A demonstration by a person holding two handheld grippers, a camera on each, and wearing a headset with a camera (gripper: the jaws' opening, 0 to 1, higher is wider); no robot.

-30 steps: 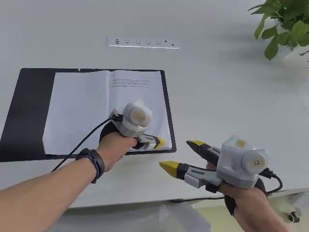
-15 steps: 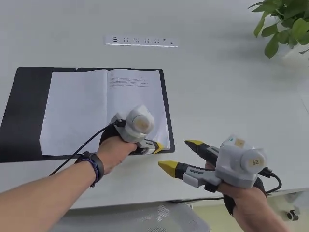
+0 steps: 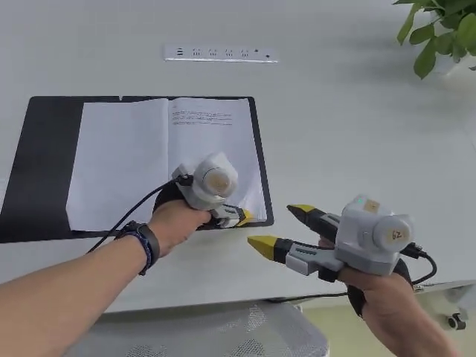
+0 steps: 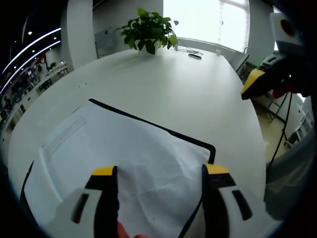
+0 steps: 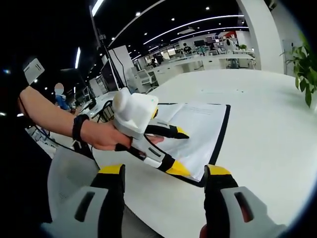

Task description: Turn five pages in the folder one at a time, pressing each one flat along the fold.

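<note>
White worktable (image 3: 357,111): black folder (image 3: 44,163) is lying open. Left gripper (image 3: 239,217), jaws parted and empty, is hovering at the right page (image 3: 216,149) lower corner. Right gripper (image 3: 281,229) is hanging wide open, empty, beside the folder. Likely step: starting a page turn, which calls for pinching that corner.

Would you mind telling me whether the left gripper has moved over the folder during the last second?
Yes, slightly: the left gripper has slid toward the folder's near edge, closer to its right corner.
</note>
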